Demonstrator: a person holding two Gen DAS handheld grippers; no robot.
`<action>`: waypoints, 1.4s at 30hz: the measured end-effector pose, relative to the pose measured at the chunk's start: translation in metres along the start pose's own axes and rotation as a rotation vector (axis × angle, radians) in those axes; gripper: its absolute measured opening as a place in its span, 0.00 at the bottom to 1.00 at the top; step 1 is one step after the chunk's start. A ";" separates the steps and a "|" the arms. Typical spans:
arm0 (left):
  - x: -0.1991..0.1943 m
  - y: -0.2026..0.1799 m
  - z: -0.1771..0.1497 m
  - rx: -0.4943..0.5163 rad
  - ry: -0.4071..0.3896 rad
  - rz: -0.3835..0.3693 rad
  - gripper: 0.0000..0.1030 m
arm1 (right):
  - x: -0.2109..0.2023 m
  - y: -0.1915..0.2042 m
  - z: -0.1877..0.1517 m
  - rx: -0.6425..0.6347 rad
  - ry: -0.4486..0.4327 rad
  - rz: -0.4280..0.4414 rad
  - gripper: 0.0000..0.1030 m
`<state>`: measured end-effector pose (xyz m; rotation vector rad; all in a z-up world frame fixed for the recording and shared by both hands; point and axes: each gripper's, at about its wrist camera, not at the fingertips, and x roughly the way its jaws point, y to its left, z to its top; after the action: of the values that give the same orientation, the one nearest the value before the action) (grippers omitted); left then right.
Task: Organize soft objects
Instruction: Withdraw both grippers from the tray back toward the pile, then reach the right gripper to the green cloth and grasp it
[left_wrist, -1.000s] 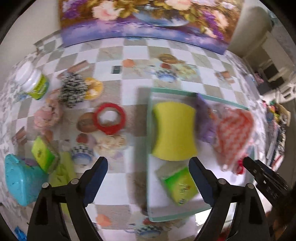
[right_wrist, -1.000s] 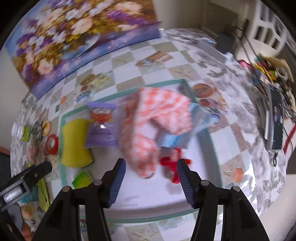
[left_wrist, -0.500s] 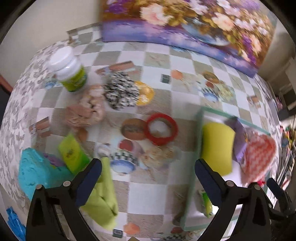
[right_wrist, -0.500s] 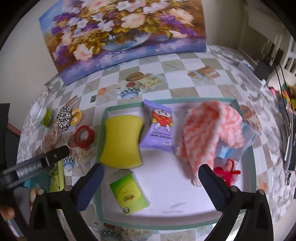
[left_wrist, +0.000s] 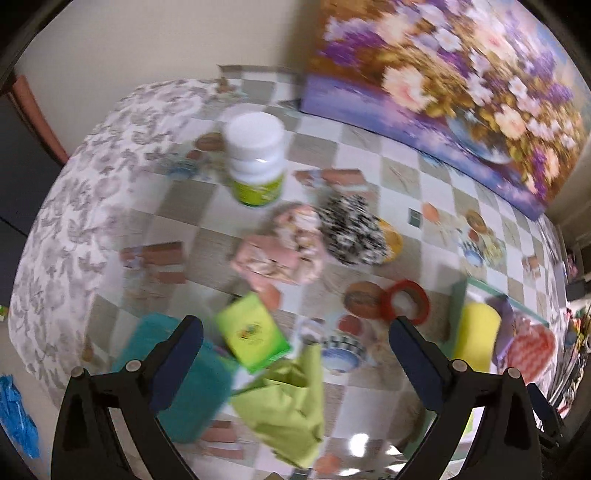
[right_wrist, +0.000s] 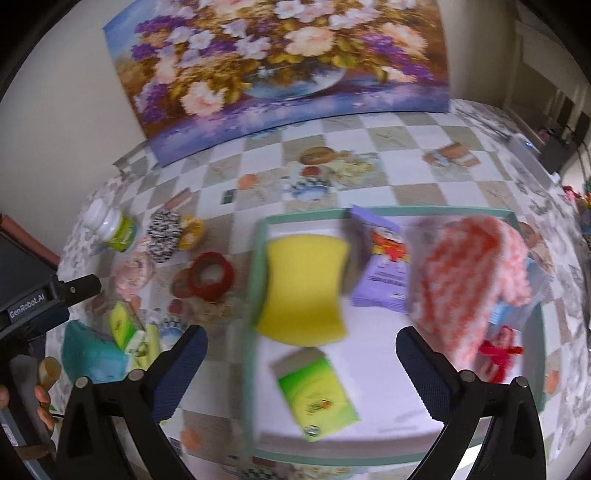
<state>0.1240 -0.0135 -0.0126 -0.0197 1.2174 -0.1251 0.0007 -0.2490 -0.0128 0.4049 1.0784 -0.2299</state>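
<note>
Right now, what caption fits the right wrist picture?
Open right gripper above tray holding yellow sponge.

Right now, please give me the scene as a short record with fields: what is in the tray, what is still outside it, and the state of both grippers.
tray: green rim, white floor, on the checked table
in tray: yellow sponge, purple packet, orange-white cloth, green packet, red yarn piece
outside tray: teal sponge, lime cloth, second green packet, pink cloth, black-white scrubber, red ring, white-capped bottle
left gripper: open, empty, over the loose items
right gripper: open, empty, over the tray
</note>
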 end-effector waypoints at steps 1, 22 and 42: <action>-0.002 0.007 0.002 -0.003 -0.004 0.006 0.98 | 0.001 0.005 0.001 -0.002 -0.003 0.009 1.00; 0.029 0.058 0.005 -0.002 0.094 0.063 0.98 | 0.061 0.126 -0.044 -0.244 0.203 0.092 1.00; 0.050 0.081 0.007 -0.031 0.160 0.040 0.98 | 0.097 0.175 -0.097 -0.391 0.342 0.065 1.00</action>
<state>0.1541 0.0611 -0.0635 -0.0121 1.3783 -0.0741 0.0327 -0.0485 -0.1022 0.1268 1.4090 0.1141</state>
